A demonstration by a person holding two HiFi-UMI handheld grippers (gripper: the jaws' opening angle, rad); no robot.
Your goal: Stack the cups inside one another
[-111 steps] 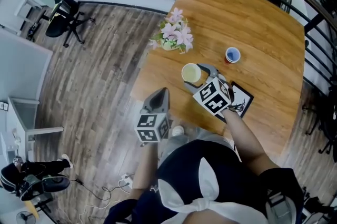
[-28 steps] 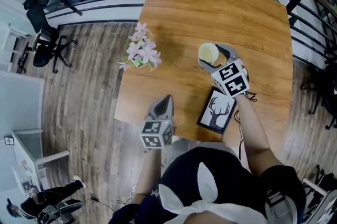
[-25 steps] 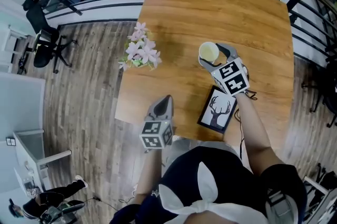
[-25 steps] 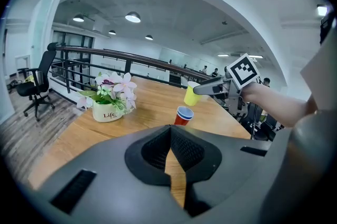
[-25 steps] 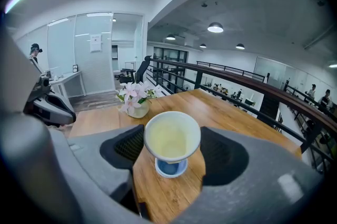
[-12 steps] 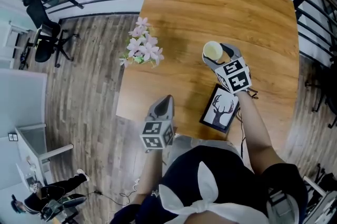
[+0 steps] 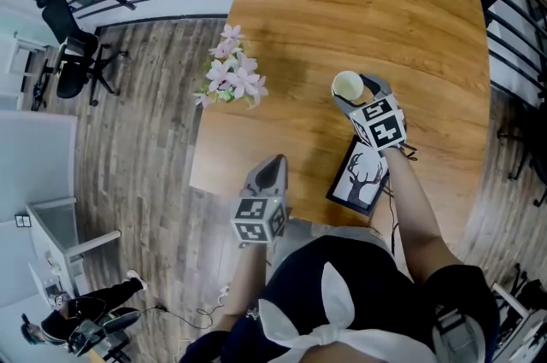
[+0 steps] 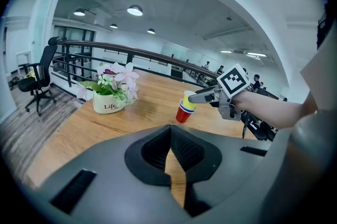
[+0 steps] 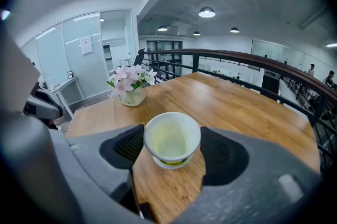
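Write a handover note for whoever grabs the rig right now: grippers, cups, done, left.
Left gripper: shut, empty, held at the table's near edge, away from the cups.
Right gripper: shut on the yellow cup at its rim.
Cups: the yellow cup sits in the blue cup, which sits in the red cup. The stack stands upright on the table.
Done: all three look nested. No loose cup in view.
Left: probably just open the right jaws and back off gently so the stack does not tip.
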